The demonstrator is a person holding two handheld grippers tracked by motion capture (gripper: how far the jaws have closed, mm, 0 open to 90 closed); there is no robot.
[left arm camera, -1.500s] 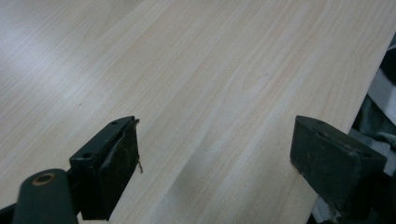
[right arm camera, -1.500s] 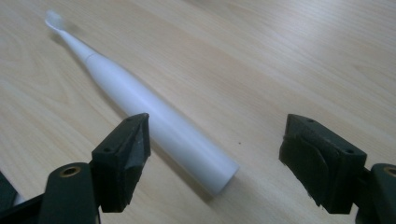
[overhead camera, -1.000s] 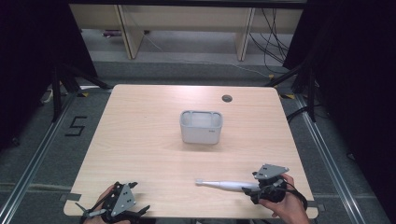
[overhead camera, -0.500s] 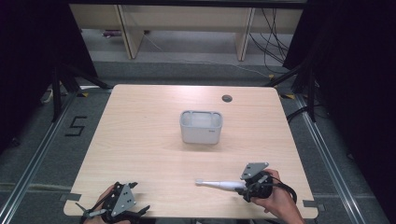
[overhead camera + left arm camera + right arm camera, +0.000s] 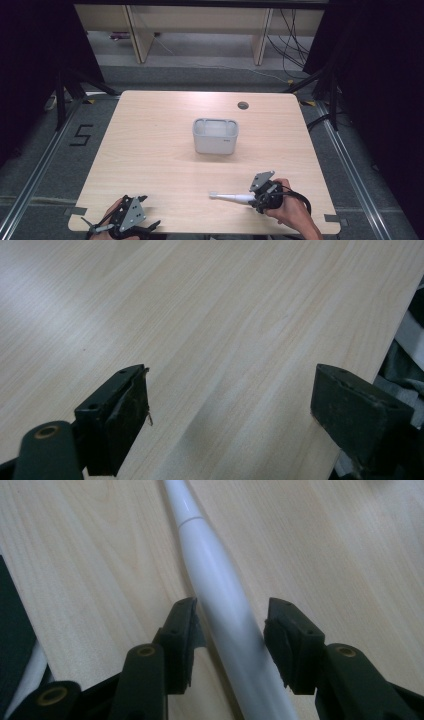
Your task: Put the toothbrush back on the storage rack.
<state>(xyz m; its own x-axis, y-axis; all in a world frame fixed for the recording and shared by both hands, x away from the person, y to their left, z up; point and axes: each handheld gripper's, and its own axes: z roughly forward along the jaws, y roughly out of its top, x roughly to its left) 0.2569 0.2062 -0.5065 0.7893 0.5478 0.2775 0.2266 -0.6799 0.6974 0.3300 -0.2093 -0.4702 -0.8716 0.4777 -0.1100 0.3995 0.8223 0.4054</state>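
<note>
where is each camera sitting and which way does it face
High view: above the person's side, facing forward and down on the table; both hands show.
Left gripper view: on the left gripper, along open jaws over bare wood.
Right gripper view: on the right gripper, jaws either side of the white toothbrush.
Shared: toothbrush, high and right.

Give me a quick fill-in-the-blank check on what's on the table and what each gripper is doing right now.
1. The white electric toothbrush lies between the jaws of the ____ gripper.
2. The left gripper has ____ between its jaws.
3. The grey tub stands near the ____ of the table.
4. The right gripper's jaws have just been ____ around the toothbrush handle.

Missing words: right; nothing; middle; closing
</note>
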